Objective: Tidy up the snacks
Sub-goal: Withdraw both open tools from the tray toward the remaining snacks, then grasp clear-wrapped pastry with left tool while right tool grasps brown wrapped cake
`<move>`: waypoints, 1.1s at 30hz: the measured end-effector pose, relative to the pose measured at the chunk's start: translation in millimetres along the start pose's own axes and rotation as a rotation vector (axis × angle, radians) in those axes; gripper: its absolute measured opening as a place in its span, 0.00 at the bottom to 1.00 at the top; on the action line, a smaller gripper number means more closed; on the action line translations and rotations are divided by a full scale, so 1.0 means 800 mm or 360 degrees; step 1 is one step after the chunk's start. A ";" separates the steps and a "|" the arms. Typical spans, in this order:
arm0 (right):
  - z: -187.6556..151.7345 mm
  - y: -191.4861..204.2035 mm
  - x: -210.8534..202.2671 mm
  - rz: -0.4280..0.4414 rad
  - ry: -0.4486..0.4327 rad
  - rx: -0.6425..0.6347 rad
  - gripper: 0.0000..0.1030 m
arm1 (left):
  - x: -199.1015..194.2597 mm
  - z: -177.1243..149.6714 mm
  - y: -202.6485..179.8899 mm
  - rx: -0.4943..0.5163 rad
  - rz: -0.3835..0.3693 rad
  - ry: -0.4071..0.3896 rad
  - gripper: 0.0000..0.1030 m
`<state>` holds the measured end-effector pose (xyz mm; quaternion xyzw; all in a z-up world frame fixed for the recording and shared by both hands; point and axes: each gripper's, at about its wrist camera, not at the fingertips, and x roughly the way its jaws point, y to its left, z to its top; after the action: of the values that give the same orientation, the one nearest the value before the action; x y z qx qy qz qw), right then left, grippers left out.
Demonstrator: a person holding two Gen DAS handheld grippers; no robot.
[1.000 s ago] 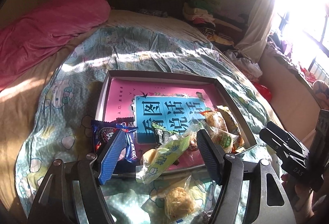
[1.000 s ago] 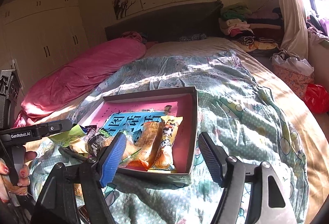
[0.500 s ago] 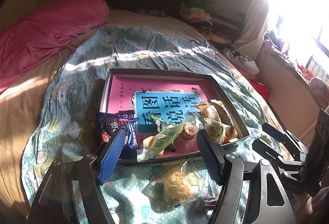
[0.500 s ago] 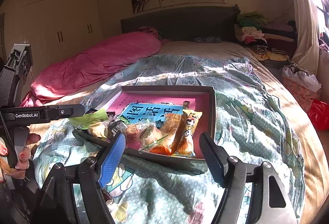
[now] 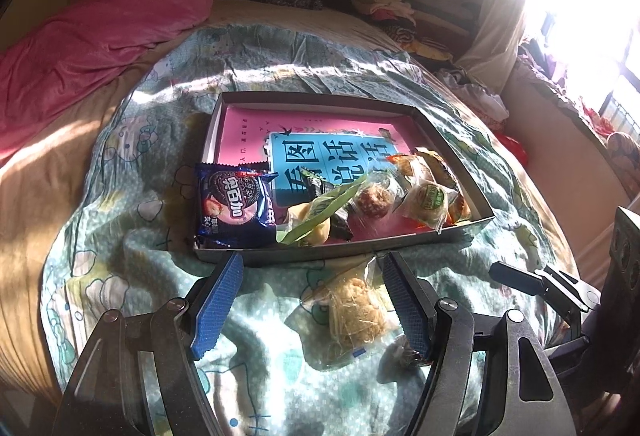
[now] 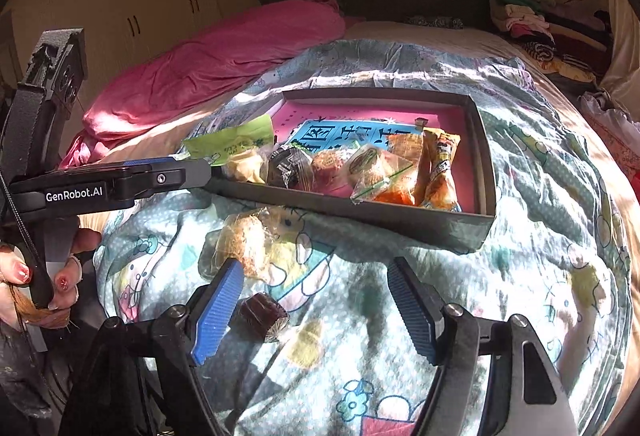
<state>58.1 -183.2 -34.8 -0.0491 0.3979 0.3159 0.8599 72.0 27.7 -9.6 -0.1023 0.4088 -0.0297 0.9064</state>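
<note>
the left claw (image 5: 310, 300) hangs over the bed with its blue pads apart and nothing clamped; a clear-wrapped pastry (image 5: 356, 310) lies on the patterned quilt (image 5: 120, 256) between the pads, closer to the right-hand one, and no pad presses on it. the right claw (image 6: 316, 310) also stands apart and empty above the quilt, with a small dark wrapped sweet (image 6: 264, 316) lying just beside its left pad. in the right wrist view the same pastry (image 6: 244, 244) sits on the quilt just short of the box, beyond the sweet, and the left claw's arm reaches in from the left edge, held by a hand (image 6: 44, 276) with red-painted nails. the shallow grey box (image 5: 452, 236) rests on the quilt with a pink and blue book (image 5: 320, 152) lying flat in its bottom. snacks crowd the near end of the box: a dark blue cookie packet (image 5: 234, 204) at the near left corner, tilted against the wall, a green-printed wrapper (image 5: 320, 214) over a yellow cake beside it, a small dark packet (image 6: 288, 166), a round brown cake in clear film (image 5: 374, 200), a green-labelled round pastry (image 5: 430, 200), and orange packets (image 6: 438, 164) standing against the right wall. a pink blanket (image 5: 100, 36) lies bundled along the far left of the bed, and folded clothes (image 6: 528, 12) are piled by the headboard.
</note>
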 end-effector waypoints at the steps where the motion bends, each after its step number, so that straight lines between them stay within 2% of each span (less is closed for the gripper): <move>1: -0.003 0.002 0.002 0.0005 0.0025 0.0002 0.72 | 0.002 -0.002 -0.001 -0.0002 -0.0004 0.0011 0.72; 8: -0.018 0.017 0.018 0.0079 0.0167 0.0009 0.72 | 0.012 -0.015 -0.008 0.0020 0.0022 0.0066 0.72; 13: -0.030 0.025 0.034 0.0096 0.0259 0.0006 0.66 | 0.021 -0.023 -0.010 0.0024 0.0021 0.0112 0.72; 19: -0.035 0.035 0.043 0.0127 0.0273 -0.0044 0.57 | 0.032 -0.028 -0.010 0.0016 0.0017 0.0158 0.72; 23: -0.038 0.045 0.052 0.0128 0.0286 -0.0115 0.48 | 0.039 -0.031 -0.009 0.0007 0.0014 0.0186 0.72; 25: -0.038 0.046 0.057 0.0123 0.0286 -0.0132 0.47 | 0.042 -0.033 -0.009 0.0004 0.0011 0.0196 0.72; 29: -0.035 0.043 0.059 0.0106 0.0269 -0.0143 0.36 | 0.047 -0.035 -0.011 0.0012 0.0006 0.0214 0.72; 33: -0.034 0.037 0.057 0.0091 0.0278 -0.0132 0.36 | 0.053 -0.036 -0.013 0.0006 -0.0006 0.0233 0.72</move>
<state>44.8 -145.7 -80.8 -0.1005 0.4591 0.3510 0.8099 78.8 7.1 -57.2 -0.0990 0.4736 -0.0395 0.8743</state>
